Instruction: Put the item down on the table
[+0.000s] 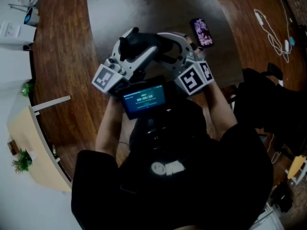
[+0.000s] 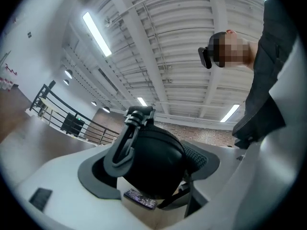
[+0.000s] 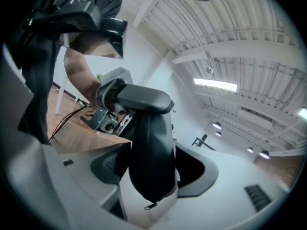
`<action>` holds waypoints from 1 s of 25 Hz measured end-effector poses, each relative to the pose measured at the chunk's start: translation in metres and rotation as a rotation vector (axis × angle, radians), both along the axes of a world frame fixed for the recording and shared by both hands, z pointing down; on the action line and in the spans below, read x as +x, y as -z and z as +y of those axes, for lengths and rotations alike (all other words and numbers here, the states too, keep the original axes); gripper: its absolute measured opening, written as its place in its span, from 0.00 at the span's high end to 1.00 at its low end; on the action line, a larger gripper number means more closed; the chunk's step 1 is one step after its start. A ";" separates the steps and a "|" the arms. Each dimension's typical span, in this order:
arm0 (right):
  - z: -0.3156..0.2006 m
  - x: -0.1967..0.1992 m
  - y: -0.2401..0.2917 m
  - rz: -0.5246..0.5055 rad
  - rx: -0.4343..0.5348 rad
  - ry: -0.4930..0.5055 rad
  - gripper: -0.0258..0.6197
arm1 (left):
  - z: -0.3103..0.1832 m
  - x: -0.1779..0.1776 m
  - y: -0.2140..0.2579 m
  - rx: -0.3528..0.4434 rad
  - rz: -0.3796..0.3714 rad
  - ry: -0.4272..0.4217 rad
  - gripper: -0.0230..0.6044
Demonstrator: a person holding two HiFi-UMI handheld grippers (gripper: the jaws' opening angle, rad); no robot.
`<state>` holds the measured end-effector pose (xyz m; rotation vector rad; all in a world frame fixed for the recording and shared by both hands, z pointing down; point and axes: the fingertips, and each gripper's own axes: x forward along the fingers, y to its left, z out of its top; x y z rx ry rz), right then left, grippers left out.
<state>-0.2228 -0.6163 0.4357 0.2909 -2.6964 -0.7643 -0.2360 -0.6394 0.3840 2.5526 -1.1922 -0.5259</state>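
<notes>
- Black pouch (image 1: 135, 46) hangs in the air above the grey table (image 1: 144, 4), between both grippers held close together, so it is not yet set down
- Left gripper (image 2: 151, 171) has its jaws spread wide around the pouch's rounded end, pads apparently not pressing
- Right gripper (image 3: 153, 169) pinches the pouch's narrow side, seemingly bearing its weight
- Bare table lies ahead; a phone (image 1: 201, 31) sits near its right edge, so lowering toward the middle looks safest
</notes>
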 end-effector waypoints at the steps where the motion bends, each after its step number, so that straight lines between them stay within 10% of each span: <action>1: 0.001 -0.003 -0.002 0.006 0.003 -0.004 0.48 | 0.004 -0.005 -0.002 -0.006 -0.011 -0.005 0.35; 6: -0.021 0.012 -0.009 -0.038 -0.069 -0.107 0.48 | 0.025 -0.063 -0.019 -0.032 -0.072 0.144 0.36; 10: -0.014 0.013 -0.098 0.212 -0.144 -0.091 0.48 | 0.036 -0.108 -0.029 -0.049 -0.111 0.281 0.37; 17: 0.007 0.018 -0.221 0.501 -0.246 -0.046 0.49 | 0.047 -0.123 -0.035 -0.060 -0.152 0.389 0.95; 25: -0.001 0.030 -0.255 0.496 -0.285 -0.078 0.48 | 0.051 -0.125 -0.039 -0.069 -0.142 0.428 0.96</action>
